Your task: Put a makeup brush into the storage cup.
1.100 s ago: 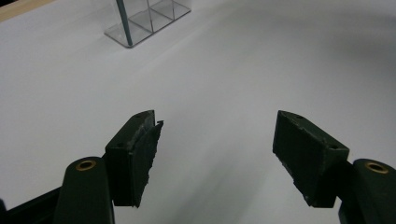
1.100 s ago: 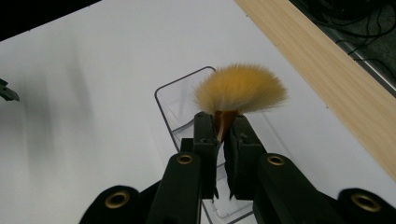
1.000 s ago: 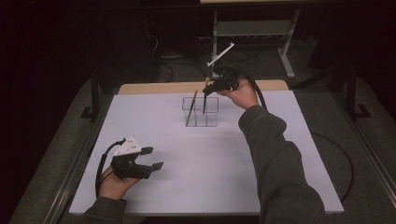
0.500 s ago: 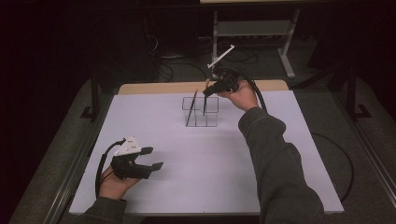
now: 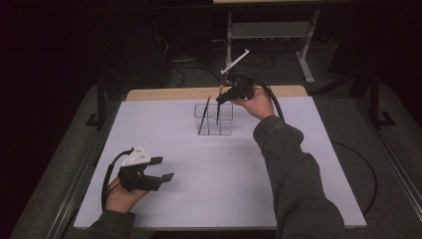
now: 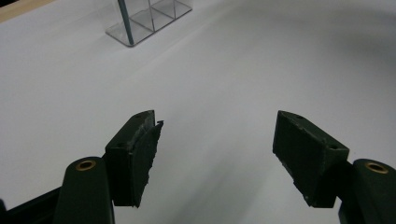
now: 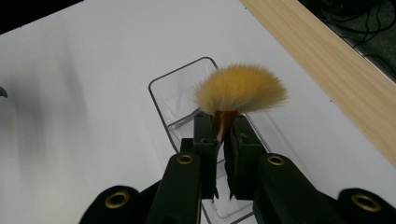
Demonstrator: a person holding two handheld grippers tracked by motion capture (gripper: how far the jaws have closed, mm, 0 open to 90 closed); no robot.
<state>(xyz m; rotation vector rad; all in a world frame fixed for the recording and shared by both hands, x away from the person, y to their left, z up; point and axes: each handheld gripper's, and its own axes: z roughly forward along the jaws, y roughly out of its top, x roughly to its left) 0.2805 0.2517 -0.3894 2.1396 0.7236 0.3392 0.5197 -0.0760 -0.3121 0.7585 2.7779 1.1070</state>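
A clear plastic organizer (image 5: 219,127) with several compartments stands on the white table top (image 5: 209,189), toward the far side. A thin dark brush (image 5: 203,117) leans in its left part. My right gripper (image 5: 224,98) is shut on a second brush (image 5: 218,113), just above the organizer. In the right gripper view the jaws (image 7: 223,135) pinch the neck under the fanned yellow bristles (image 7: 240,91), over the organizer (image 7: 163,105). My left gripper (image 5: 163,168) rests near the front left, open and holding nothing. In the left gripper view its jaws (image 6: 215,135) stand wide, the organizer (image 6: 154,21) far off.
A wooden strip (image 5: 199,92) runs along the table's far edge. Beyond it are a metal stand (image 5: 271,30) and cables (image 5: 179,74) on the dark floor. Black frame rails (image 5: 74,179) flank the table on both sides. The right forearm (image 5: 293,174) crosses the right half of the table.
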